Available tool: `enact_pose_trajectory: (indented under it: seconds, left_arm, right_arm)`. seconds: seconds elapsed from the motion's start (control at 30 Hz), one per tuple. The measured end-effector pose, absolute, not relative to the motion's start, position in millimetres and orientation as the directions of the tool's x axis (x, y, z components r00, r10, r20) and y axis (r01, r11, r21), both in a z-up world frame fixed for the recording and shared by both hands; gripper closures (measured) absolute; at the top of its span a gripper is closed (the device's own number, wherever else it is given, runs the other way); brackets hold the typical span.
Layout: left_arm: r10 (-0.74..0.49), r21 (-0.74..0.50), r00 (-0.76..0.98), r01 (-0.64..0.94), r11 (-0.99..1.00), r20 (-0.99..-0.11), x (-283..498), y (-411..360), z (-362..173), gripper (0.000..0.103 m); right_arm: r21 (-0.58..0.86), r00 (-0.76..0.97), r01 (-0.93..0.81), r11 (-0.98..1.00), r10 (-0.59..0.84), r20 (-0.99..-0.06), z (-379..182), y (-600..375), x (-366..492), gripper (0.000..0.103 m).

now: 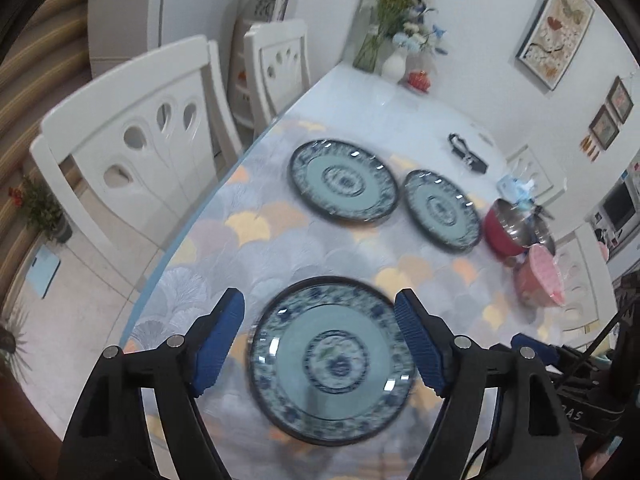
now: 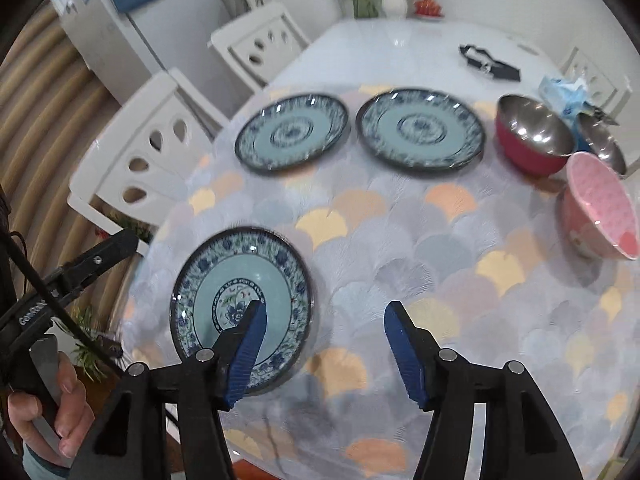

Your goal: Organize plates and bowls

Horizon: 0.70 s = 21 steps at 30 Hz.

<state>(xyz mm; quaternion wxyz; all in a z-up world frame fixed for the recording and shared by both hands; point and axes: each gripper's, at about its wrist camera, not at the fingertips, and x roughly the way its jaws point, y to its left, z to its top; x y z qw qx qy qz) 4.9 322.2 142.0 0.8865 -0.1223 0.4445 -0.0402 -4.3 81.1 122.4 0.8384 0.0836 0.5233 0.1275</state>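
The three blue-patterned round ceramic plates [image 2: 242,306] [image 2: 292,136] [image 2: 420,134] lie apart on the tabletop [image 2: 440,260], bowls [image 2: 534,140] [image 2: 604,208] at the right; nothing stacked yet. Both tongs [image 1: 320,344] [image 2: 322,350] are wide, holding nothing.

White lettering on the left gripper's black body [image 2: 30,316] reads perhaps "GoPro"; blur hides the rest.

Glossy glazed plates [image 2: 420,132]; red bowl [image 2: 534,136] shiny metal inside; ribbed blue pads [image 2: 246,360].
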Motion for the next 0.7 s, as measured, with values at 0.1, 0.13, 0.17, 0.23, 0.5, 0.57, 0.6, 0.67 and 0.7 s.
enact_pose_trajectory:
  seconds: [0.1, 0.13, 0.17, 0.23, 0.5, 0.57, 0.6, 0.67, 0.7]
  left_arm:
    - [-0.173, -0.234, 0.607, -0.022, 0.972, -0.775, -0.9, 305.3, 159.1, 0.027]
    - [-0.168, -0.226, 0.614, -0.017, 0.974, -0.771, -2.9, 300.7, 164.7, 0.027]
    - [-0.166, -0.22, 0.622, -0.011, 0.975, -0.765, -5.1, 296.3, 169.9, 0.027]
    - [-0.162, -0.205, 0.635, 0.006, 0.979, -0.755, -8.5, 288.5, 179.5, 0.026]
    - [-0.187, -0.216, 0.638, 0.033, 0.976, -0.747, 12.9, 298.2, 186.0, 0.026]
    - [-0.19, -0.219, 0.637, 0.034, 0.975, -0.747, 22.9, 306.9, 185.0, 0.026]
    - [-0.19, -0.221, 0.634, 0.031, 0.975, -0.749, 30.7, 314.6, 185.7, 0.026]
    - [-0.204, -0.236, 0.639, 0.036, 0.971, -0.742, 41.3, 327.6, 188.9, 0.026]
    - [-0.206, -0.237, 0.646, 0.04, 0.971, -0.735, 49.7, 336.2, 191.9, 0.026]
  right_arm:
    - [0.289, 0.435, -0.103, 0.952, 0.304, -0.847, 126.8, 62.7, -13.9, 0.044]
    - [0.292, 0.436, -0.099, 0.951, 0.305, -0.847, 127.6, 57.0, -16.0, 0.044]
    - [0.296, 0.438, -0.094, 0.95, 0.307, -0.845, 128.6, 52.0, -16.8, 0.044]
    - [0.302, 0.446, -0.081, 0.95, 0.306, -0.841, 129.9, 43.9, -16.7, 0.044]
    - [0.318, 0.469, -0.01, 0.948, 0.285, -0.836, 136.6, 31.5, 5.9, 0.044]
    - [0.319, 0.482, 0.017, 0.948, 0.272, -0.833, 138.7, 35.8, 17.5, 0.044]
    - [0.324, 0.485, 0.027, 0.946, 0.271, -0.831, 140.0, 37.4, 21.9, 0.044]
    - [0.337, 0.496, 0.036, 0.941, 0.276, -0.823, 143.7, 45.3, 33.9, 0.044]
    - [0.332, 0.503, 0.033, 0.943, 0.271, -0.821, 146.2, 51.9, 41.7, 0.044]
